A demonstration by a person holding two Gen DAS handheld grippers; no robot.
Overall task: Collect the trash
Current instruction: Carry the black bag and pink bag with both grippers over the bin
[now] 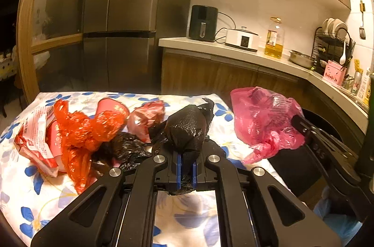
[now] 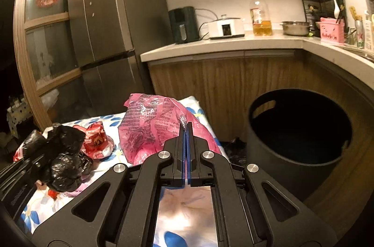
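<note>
Left wrist view, left to right. Table [image 1: 14, 167] carried a white cloth with blue flowers. At its far left lay a red-and-white wrapper [image 1: 35, 137], with an orange bag [image 1: 86, 130] crumpled against and partly over it. Just right of the orange bag, a small pink bag [image 1: 146, 117] sat further back, and a flattened black bag [image 1: 126, 148] lay in front of it, touching the orange one.

Left gripper [image 1: 186, 167]: jaws nearly together, clamped on the lower end of a black bundle [image 1: 187, 127]; the bundle bulged above the blue pads. Whether it was lifted clear of the cloth could not be told.

Further right, at the table's right edge, a pink bag [image 1: 264, 120] with printed text was gripped by the right gripper [image 1: 298, 123], which entered from the right.

Right wrist view, left to right. The black bundle [image 2: 58, 158] showed at the left, in the left gripper's fingers, above the cloth. A red wrapper [image 2: 95, 139] lay just behind it on the table [image 2: 112, 118]. Right gripper [image 2: 186, 130]: jaws closed almost fully, pinching a thin fold of the pink bag [image 2: 149, 127], whose bulk sat left of and behind the fingertips, at the table's right edge. A black bin [image 2: 299, 137] stood on the floor, right of the table, by the counter cabinets [image 2: 233, 74], mouth open; interior too dark to read.
</note>
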